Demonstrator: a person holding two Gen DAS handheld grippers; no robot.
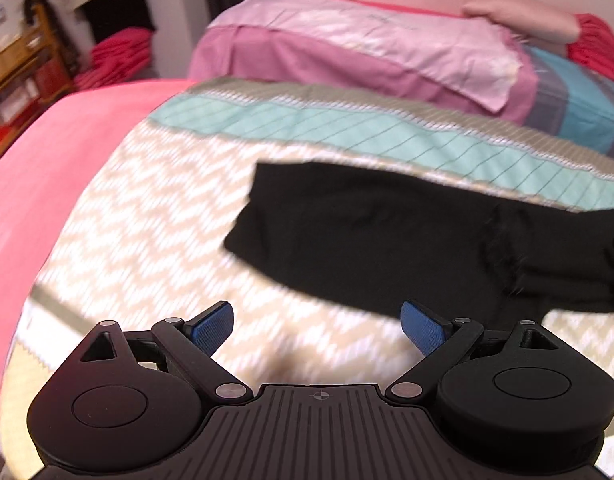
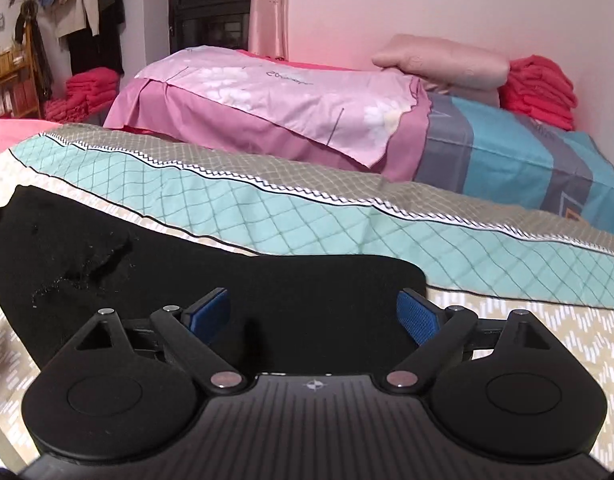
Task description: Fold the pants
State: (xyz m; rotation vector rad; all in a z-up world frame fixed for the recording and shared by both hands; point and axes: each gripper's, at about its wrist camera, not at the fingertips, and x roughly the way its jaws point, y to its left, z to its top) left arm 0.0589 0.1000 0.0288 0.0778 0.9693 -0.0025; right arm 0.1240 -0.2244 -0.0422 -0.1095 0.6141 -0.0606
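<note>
Black pants (image 1: pixel 387 236) lie flat on the patterned bedspread (image 1: pixel 147 216), stretching to the right in the left wrist view. My left gripper (image 1: pixel 317 326) is open and empty, hovering just short of their near edge. In the right wrist view the pants (image 2: pixel 235 280) lie across the left and middle, with a rounded end at the right. My right gripper (image 2: pixel 313 314) is open and empty, low over that end of the pants, with its blue pads (image 2: pixel 415 316) on either side of the fabric.
A beige zigzag bedspread (image 2: pixel 527 332) with a teal band covers the bed. Behind it lie a pink folded quilt (image 2: pixel 267 100), a blue-grey quilt (image 2: pixel 527 156), a pink pillow (image 2: pixel 443 60) and red folded cloth (image 2: pixel 539 84). A pink blanket (image 1: pixel 47 168) lies at the left.
</note>
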